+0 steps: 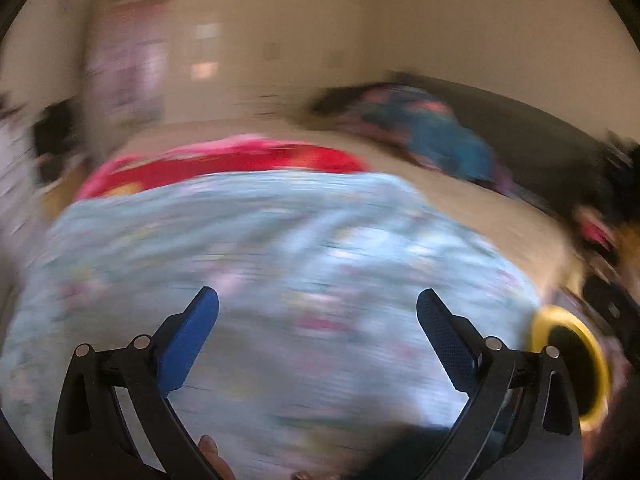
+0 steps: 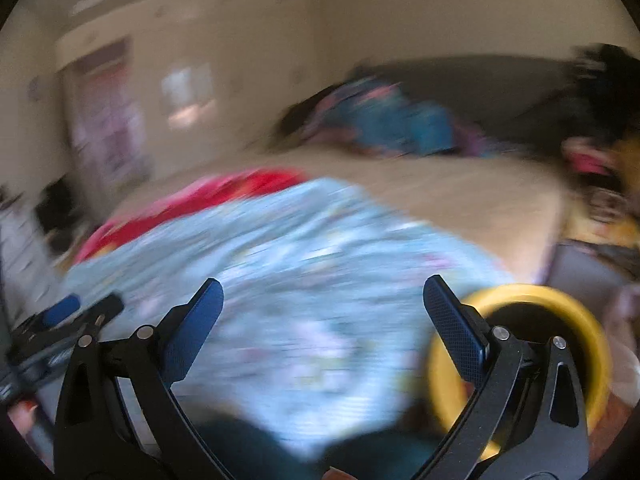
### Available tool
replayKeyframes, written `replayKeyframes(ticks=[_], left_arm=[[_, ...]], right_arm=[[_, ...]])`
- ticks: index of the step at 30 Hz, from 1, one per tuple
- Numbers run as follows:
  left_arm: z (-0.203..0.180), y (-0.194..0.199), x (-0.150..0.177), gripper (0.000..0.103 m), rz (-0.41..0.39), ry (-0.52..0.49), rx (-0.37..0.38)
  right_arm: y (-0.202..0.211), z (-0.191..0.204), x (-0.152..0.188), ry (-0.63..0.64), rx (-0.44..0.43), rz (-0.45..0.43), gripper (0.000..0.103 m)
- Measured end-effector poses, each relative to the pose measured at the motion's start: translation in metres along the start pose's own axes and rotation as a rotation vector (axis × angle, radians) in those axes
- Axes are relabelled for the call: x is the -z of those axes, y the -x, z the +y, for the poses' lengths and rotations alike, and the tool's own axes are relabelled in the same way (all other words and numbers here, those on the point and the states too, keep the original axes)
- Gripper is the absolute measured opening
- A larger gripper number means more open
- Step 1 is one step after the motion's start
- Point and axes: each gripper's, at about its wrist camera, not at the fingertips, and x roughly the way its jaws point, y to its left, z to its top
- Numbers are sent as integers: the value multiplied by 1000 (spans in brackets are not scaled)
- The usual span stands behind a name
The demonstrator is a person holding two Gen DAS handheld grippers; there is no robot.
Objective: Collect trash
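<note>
Both grippers, the left gripper (image 1: 318, 300) and the right gripper (image 2: 323, 292), are held wide apart and empty above a pale blue floral blanket (image 1: 280, 260). A yellow-rimmed bin (image 2: 520, 344) is seen near right, just beside the blanket; no trash can be made out through the blur.

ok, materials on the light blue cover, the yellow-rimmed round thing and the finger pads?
Light blue cover: looks like soft printed fabric; it drapes and carries a floral pattern, though blur hides the weave.
Yellow-rimmed container: probably smooth plastic; even colour, dark inside, unclear.
Finger pads: blue, finely cross-hatched, likely moulded plastic or rubber.
Both the left gripper and right gripper are open.
</note>
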Motion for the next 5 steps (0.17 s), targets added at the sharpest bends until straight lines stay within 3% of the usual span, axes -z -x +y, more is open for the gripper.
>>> replayKeyframes(ticks=[2, 3, 5], left_arm=[[70, -10, -9, 97, -6, 90, -162], [110, -16, -9, 97, -2, 124, -262], [171, -31, -6, 97, 58, 163, -394]], right_arm=[[-32, 62, -4, 29, -130, 62, 92], [-49, 95, -4, 77, -163, 100, 92], [-78, 150, 4, 175, -221, 163, 92]])
